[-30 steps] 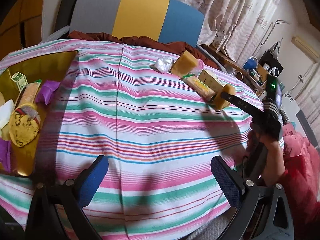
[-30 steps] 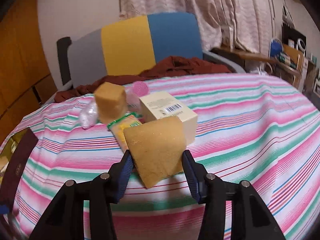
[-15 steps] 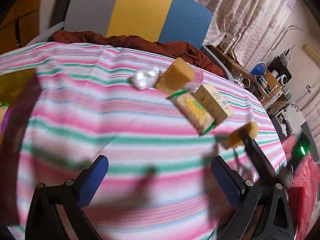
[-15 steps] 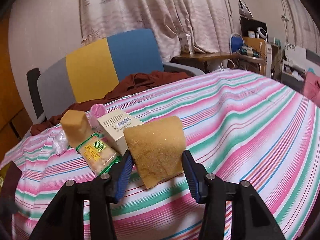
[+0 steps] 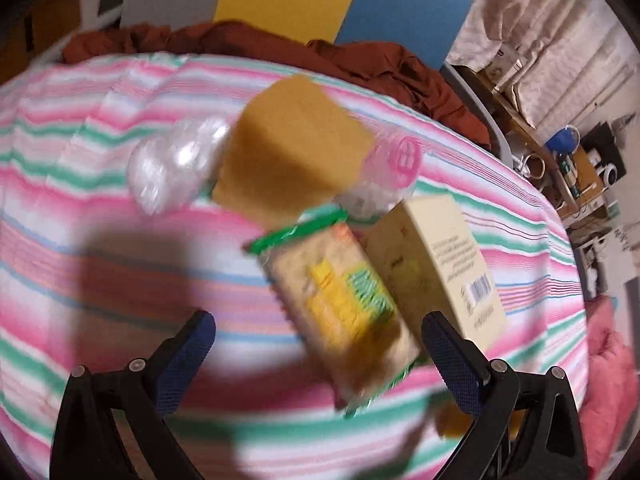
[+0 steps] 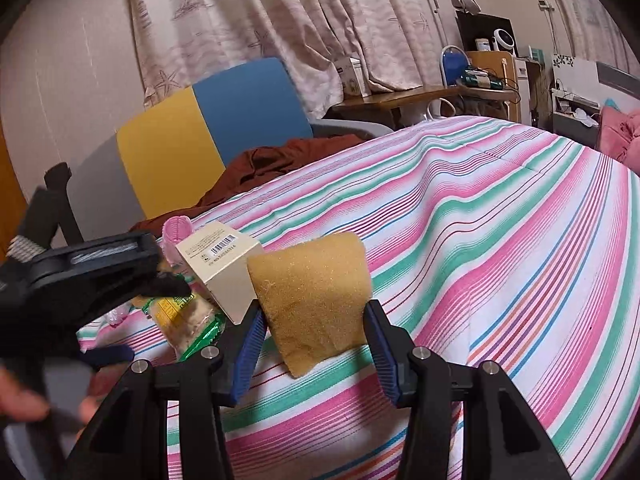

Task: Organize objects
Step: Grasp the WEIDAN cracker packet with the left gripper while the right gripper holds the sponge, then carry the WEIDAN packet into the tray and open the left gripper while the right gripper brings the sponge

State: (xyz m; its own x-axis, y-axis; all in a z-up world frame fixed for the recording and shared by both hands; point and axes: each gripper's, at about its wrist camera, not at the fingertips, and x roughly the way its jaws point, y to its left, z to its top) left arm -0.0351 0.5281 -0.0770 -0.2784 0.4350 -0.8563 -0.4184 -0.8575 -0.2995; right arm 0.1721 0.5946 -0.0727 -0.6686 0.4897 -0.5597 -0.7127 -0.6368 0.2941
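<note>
My right gripper [image 6: 316,344] is shut on a tan sponge [image 6: 312,296] and holds it above the striped tablecloth [image 6: 480,240]. My left gripper [image 5: 320,356] is open and empty, close over a cracker packet [image 5: 340,312] with a green edge. Beside the packet lie a cream box [image 5: 436,264] with a barcode, a second tan sponge [image 5: 288,152], a clear plastic wrapper [image 5: 172,164] and a pink-lidded clear container [image 5: 396,164]. In the right wrist view the left gripper's black body [image 6: 80,276] reaches over the packet [image 6: 188,316] and the box [image 6: 220,264].
A chair with grey, yellow and blue panels [image 6: 208,132] stands behind the table with a rust-brown cloth [image 5: 280,48] draped on it. A cluttered wooden desk [image 6: 420,96] and curtains are at the back right. A pink cushion [image 5: 608,380] lies off the table's right edge.
My left gripper has swung right and forward from the open cloth to close over the cracker packet and box. My right gripper has turned right, still holding the sponge.
</note>
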